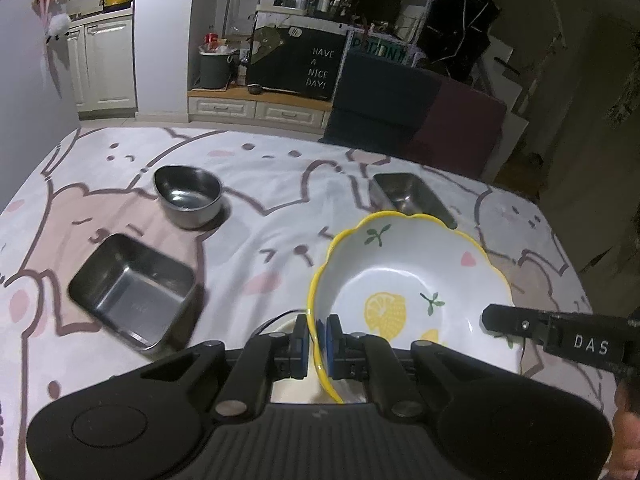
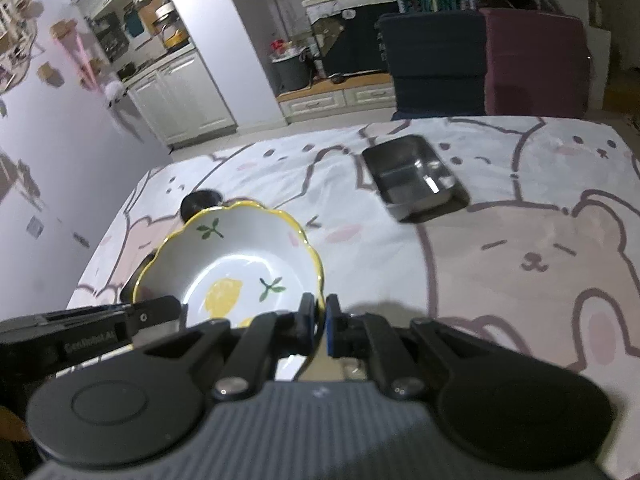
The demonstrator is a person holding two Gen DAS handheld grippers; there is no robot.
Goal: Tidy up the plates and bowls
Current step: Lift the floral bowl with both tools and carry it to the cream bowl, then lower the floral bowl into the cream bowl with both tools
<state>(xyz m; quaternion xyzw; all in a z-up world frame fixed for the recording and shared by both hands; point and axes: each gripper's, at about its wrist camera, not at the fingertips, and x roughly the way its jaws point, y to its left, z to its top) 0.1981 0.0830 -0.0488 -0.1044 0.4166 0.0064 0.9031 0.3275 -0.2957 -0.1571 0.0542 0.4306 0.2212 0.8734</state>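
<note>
A white ceramic bowl (image 1: 404, 276) with a wavy yellow rim and lemon prints hangs above the table, held from two sides. My left gripper (image 1: 318, 338) is shut on its near left rim. My right gripper (image 2: 319, 320) is shut on its right rim and shows in the left wrist view as a black finger (image 1: 520, 324). A round steel bowl (image 1: 188, 194) stands at the back left, with a square steel dish (image 1: 132, 292) in front of it. A second rectangular steel dish (image 2: 414, 172) lies behind the ceramic bowl, partly hidden in the left wrist view.
The table wears a white cloth (image 2: 500, 264) with pink bear drawings. Two chairs, dark blue (image 2: 436, 64) and maroon (image 2: 536, 64), stand at the far edge. A cabinet (image 1: 296, 60) with a bin and shelves lies beyond. A wall (image 2: 52, 200) runs along the table's left side.
</note>
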